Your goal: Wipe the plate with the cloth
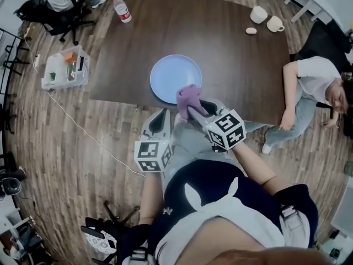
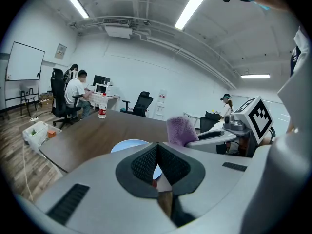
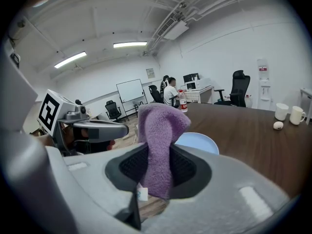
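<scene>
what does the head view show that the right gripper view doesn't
Only the head view: a bin on the floor and a person sitting on the floor beside the table. Only the right gripper view: a whiteboard and ceiling lights. Both: the plate, the cloth clamped in the right gripper, the left gripper, a bottle and two cups.

A dark brown desk (image 1: 220, 43) stands on a wood-plank floor (image 1: 83, 148), white walls (image 2: 136, 72) rise under long ceiling strip lights (image 2: 192, 6), a whiteboard (image 2: 24, 62) shows far left, and black office chairs (image 2: 141, 103) stand beyond the desk.
</scene>
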